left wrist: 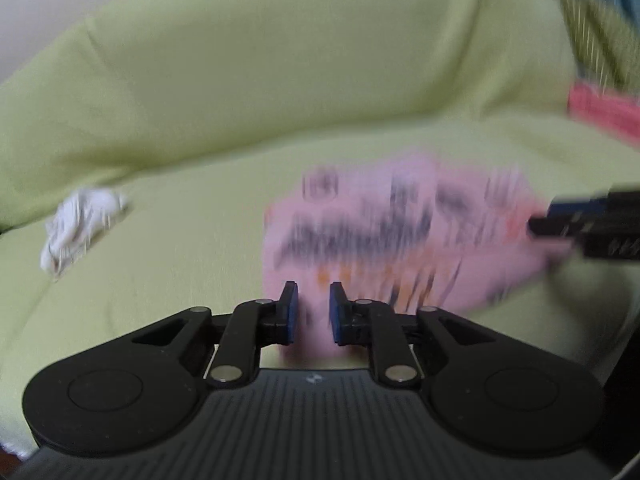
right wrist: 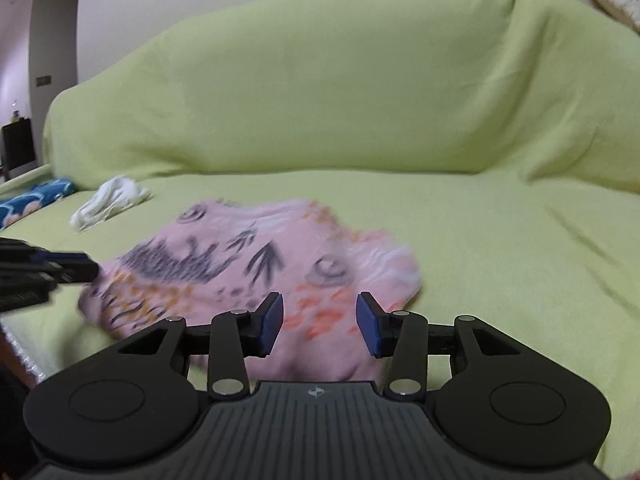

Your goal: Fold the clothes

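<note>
A pink garment (left wrist: pixel 400 232) printed with dark and orange figures lies crumpled on the green sofa seat; the left wrist view is blurred. My left gripper (left wrist: pixel 313 286) is shut on its near edge, with pink cloth pinched in the narrow gap between the blue pads. In the right wrist view the same garment (right wrist: pixel 260 256) spreads ahead, and the left gripper (right wrist: pixel 94 270) meets its left edge. My right gripper (right wrist: pixel 320 298) stands open over the garment's near right part, with cloth under the gap and the pads not pressing on it. It shows as a dark shape, the right gripper (left wrist: pixel 536 226), at the garment's right edge.
A crumpled white cloth (right wrist: pixel 110 202) lies on the seat to the left, also seen as the white cloth (left wrist: pixel 80 224). A blue patterned item (right wrist: pixel 36 198) rests at the far left end. The sofa back (right wrist: pixel 320 80) rises behind. Red fabric (left wrist: pixel 604 114) lies at the right.
</note>
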Available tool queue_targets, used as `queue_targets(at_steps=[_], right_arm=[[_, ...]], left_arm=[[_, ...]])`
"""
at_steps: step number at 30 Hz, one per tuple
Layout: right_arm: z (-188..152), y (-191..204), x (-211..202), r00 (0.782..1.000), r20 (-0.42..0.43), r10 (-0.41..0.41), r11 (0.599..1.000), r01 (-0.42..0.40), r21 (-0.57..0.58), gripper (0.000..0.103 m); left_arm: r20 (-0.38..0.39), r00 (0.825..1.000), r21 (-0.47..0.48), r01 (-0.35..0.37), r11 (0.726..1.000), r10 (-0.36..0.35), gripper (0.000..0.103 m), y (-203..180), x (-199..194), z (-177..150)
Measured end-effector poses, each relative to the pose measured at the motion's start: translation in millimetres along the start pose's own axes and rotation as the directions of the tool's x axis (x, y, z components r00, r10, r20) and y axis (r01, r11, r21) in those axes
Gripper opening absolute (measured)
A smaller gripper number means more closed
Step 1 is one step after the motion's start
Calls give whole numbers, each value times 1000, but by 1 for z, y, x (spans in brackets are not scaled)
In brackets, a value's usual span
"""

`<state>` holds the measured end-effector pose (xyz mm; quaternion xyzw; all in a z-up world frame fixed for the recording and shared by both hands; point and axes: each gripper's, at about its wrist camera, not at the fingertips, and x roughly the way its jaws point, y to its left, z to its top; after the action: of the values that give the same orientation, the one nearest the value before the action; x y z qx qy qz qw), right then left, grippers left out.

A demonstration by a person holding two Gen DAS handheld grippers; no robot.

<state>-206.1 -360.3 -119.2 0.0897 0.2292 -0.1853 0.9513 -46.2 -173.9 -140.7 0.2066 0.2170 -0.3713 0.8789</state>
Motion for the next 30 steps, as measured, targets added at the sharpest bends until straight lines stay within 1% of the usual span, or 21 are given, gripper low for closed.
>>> queue_targets(at_steps=[1,2,3,4,5,6,8,10,11,12,13,14,16,17,18,19,21,22,24,25,30], right_arm=[[-5,2,7,999,-44,-25,1000,24,-17,43],[-8,2,10,997,-60,-44,999,43,-26,43],[-7,0,10,997,-60,-49,999,48,-12,43],[-4,-2,8,997,-65,-49,999,49,9,43],[-1,-3,6,996,-69,-49,998,51,26,43],[2,-4,3,997,-63,-46,998,49,40,43],[7,-2,-7,1000,-16,-19,998,20,55,43],[12,0,-7,1000,3,21,997,-21,70,43],[15,1,-3,999,6,37,996,-38,75,43],[18,1,3,999,6,51,996,-52,78,42],[21,1,8,998,6,63,995,-63,79,35],[23,0,14,997,2,73,994,-73,81,31],[23,-3,29,996,-42,75,994,-71,87,24],[22,-5,37,995,-80,64,995,-57,83,21],[20,-7,42,994,-101,51,996,-44,74,11],[19,-11,41,993,-103,52,997,-45,67,10],[26,-15,37,992,-118,54,997,-46,65,10],[31,-16,34,992,-113,56,997,-49,64,14],[41,-16,33,994,-80,70,997,-68,35,16],[48,-14,35,994,-68,81,997,-80,12,16],[77,-4,71,990,-41,133,985,-136,-109,16]], left_arm=[[-28,999,25,-20,999,21,15,-4,5,-5],[-17,1000,38,-26,999,26,15,-6,4,-6],[-26,999,36,-26,999,27,16,-5,3,-3],[-32,999,14,-21,1000,22,16,-1,1,0],[-33,999,-20,-11,1000,11,13,4,-3,3],[-26,1000,-51,1,999,-2,12,9,-8,6],[40,998,-78,42,996,-38,12,13,-21,11],[80,995,-45,69,997,-66,12,9,-23,21],[75,994,-36,86,996,-83,12,6,-17,24],[70,992,-27,102,994,-100,12,3,-10,27],[65,991,-19,119,993,-118,12,0,-3,30],[54,990,-15,134,991,-133,12,-3,5,33],[-22,992,-37,127,991,-128,12,-3,31,26],[-35,991,-46,127,991,-129,13,-1,38,22],[-29,991,-49,131,990,-133,13,1,37,22],[-23,990,-55,136,989,-137,13,4,36,23],[-1,989,-84,148,985,-148,12,11,29,32],[24,988,-83,154,985,-152,12,14,26,37],[51,988,-61,150,987,-147,12,18,30,49],[56,988,-46,146,988,-143,12,19,35,54],[28,981,-44,194,980,-193,12,23,70,71]])
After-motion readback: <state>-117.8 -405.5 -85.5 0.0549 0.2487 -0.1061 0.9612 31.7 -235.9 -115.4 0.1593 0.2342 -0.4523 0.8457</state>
